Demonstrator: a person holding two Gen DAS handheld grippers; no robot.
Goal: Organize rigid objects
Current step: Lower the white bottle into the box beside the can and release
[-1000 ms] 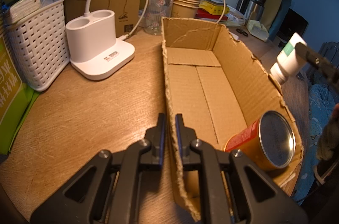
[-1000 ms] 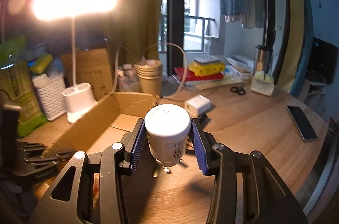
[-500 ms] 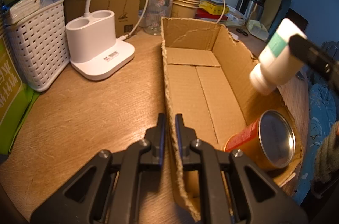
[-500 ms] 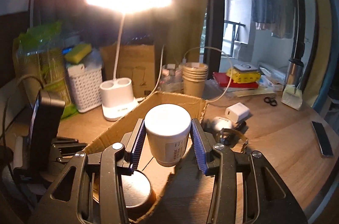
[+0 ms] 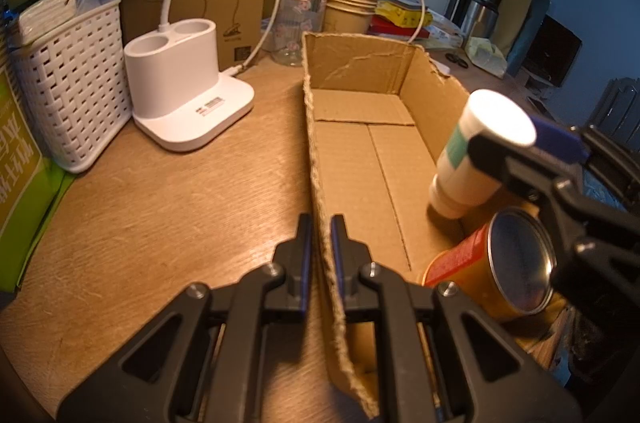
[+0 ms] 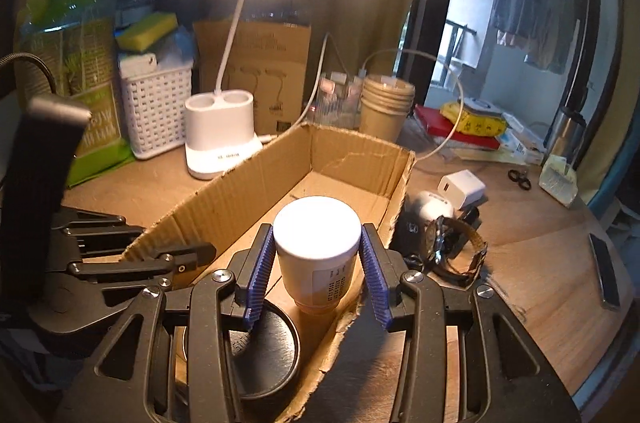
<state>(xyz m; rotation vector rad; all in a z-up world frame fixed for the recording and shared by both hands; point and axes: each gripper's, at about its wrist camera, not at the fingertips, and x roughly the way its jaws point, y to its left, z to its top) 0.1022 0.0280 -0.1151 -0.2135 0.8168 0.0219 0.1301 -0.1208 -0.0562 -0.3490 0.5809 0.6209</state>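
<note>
In the box, near its right wall: white bottle, cap down, tilted, cap at or just above the floor — contact not resolvable. Clamped across the upper body by right gripper, pads tight on both sides. A second ago well outside past the right wall; half a second ago over the rim; now down inside. Carry done, only the set-down and release left, by the look of it. Just beside: tin on its side at the near right corner, metal end toward the left camera. Bottle cap close to the tin, apparently apart. Risk: tilt plus narrow cap, likely to tip onto the tin on release; better levelled or laid flat first. Left gripper pinched on the left wall, one finger either side, unchanged over the second, bracing the box. Outside the right wall: watch, charger, not yet boxed. Beyond the left wall: lamp base, basket.
</note>
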